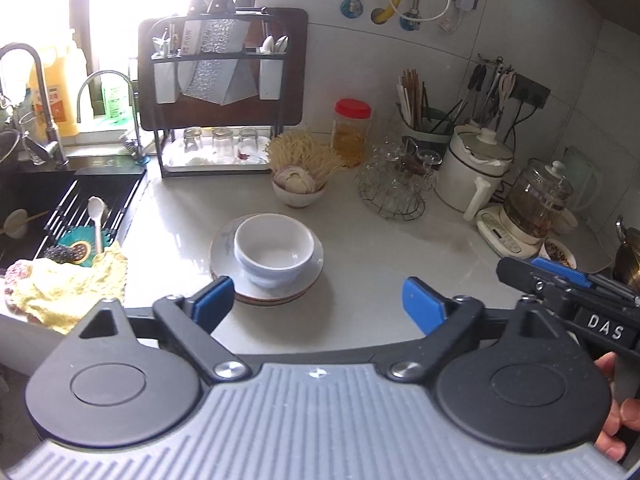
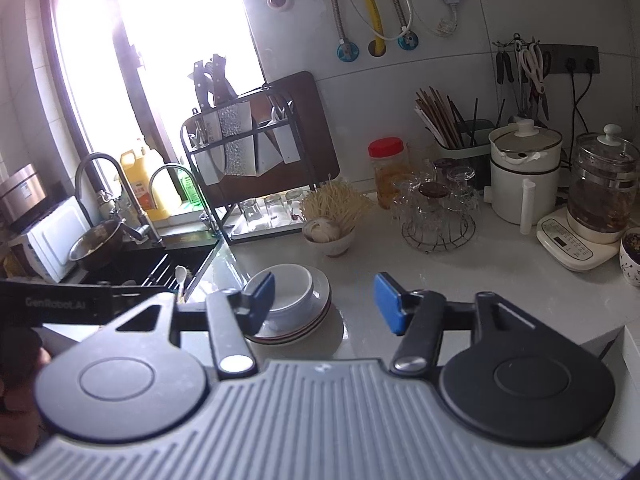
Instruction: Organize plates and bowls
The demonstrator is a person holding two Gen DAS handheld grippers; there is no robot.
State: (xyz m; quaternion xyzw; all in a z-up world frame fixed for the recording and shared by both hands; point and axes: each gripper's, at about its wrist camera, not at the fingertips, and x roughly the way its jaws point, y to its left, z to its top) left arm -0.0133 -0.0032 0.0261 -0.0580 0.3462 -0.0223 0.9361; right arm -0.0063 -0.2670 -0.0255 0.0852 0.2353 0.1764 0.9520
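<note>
On the pale, glossy stone surface (image 1: 360, 320) a round white ceramic bowl (image 1: 274, 249) sits upright in a small stack of shallow plates (image 1: 224, 256), the top one white with a brownish rim showing beneath it. In the left wrist view the stack lies just below the middle of the frame.

The left gripper (image 1: 320, 306), black with blue pads, hangs at the bottom centre of that view with its fingers (image 1: 214, 300) spread wide apart and nothing between them; the left pad lies just by the near edge of the plates, though I cannot tell whether it touches. The right gripper (image 1: 568, 280) comes in from the right edge of the same view, a hand (image 1: 614, 408) showing below it at lower right.

In the right wrist view the right gripper's fingers stand apart and empty, the stack behind the left pad, lower centre-left.

Behind the stack, towards the frame's centre, is a small white bowl holding garlic (image 1: 298, 190) with a straw-coloured bristly brush. A black wire dish rack (image 1: 216, 92) stands at upper centre-left, a black sink (image 1: 36, 200) at left, and a yellow cloth (image 1: 68, 284) at lower left.
</note>
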